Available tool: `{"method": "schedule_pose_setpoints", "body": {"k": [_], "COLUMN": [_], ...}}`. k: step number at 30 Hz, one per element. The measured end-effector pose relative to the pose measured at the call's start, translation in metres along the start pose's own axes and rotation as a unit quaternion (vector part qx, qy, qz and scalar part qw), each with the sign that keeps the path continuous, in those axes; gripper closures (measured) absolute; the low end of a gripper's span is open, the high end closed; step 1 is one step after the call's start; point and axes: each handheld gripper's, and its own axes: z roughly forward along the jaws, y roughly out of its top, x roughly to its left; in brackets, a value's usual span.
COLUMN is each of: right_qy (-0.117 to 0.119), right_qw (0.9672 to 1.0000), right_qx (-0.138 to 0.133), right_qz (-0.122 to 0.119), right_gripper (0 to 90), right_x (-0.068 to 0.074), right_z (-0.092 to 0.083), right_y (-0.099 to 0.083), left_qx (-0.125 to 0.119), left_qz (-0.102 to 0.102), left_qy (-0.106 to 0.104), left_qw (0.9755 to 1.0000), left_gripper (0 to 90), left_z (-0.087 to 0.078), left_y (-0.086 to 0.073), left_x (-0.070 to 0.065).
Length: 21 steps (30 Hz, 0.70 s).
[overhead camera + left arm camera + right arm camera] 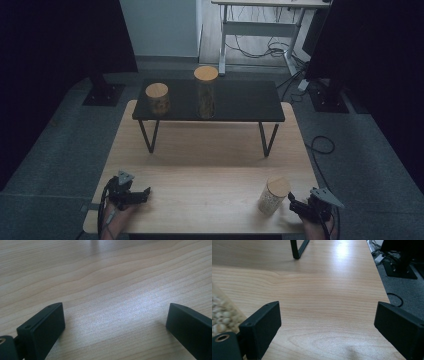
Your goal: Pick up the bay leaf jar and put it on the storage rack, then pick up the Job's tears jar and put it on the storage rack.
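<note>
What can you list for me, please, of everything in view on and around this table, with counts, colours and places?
Wooden table: one, light wood, centre of the high view.
Black shelf: one, black top on black legs, standing on the far half of the table.
Short jar: one, clear with a wooden lid and dark contents, left on the shelf.
Tall jar: one, clear with a wooden lid, middle of the shelf.
Bean jar: one, clear with a wooden lid and pale contents, near right of the table, just left of the right gripper.
Desk: one, white frame, behind the table.
Cables: several, dark, on the floor under the desk.
Left gripper: one, black, near left, jaws open.
Right gripper: one, black, near right, jaws open.
</note>
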Motion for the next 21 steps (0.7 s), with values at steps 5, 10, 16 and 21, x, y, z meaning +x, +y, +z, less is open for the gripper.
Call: {"method": "schedule_pose_setpoints", "body": {"k": [5,10,16,21], "right_qy": [0.004,0.005,0.01,0.015], "right_qw": [1.0,0.9999,0.9998,0.9997], "right_qx": [-0.005,-0.006,-0.007,-0.008], "right_qz": [-0.006,-0.009,-0.016,-0.018], "right_gripper": [5.9,5.6,5.5,5.4], "right_x": [0.003,0.003,0.004,0.004], "right_z": [-0.005,-0.01,-0.015,-0.018], "right_y": [0.001,-0.001,-0.004,-0.005], "left_qx": [0.0,0.0,0.0,0.0], "left_qz": [0.0,0.0,0.0,0.0], "left_qy": [0.0,0.0,0.0,0.0], "left_qw": [1.0,1.0,1.0,1.0], "left_gripper": [1.7,1.7,1.7,1.7], "left_z": [0.0,0.0,0.0,0.0], "left_y": [0.0,0.0,0.0,0.0], "left_x": [0.0,0.0,0.0,0.0]}}
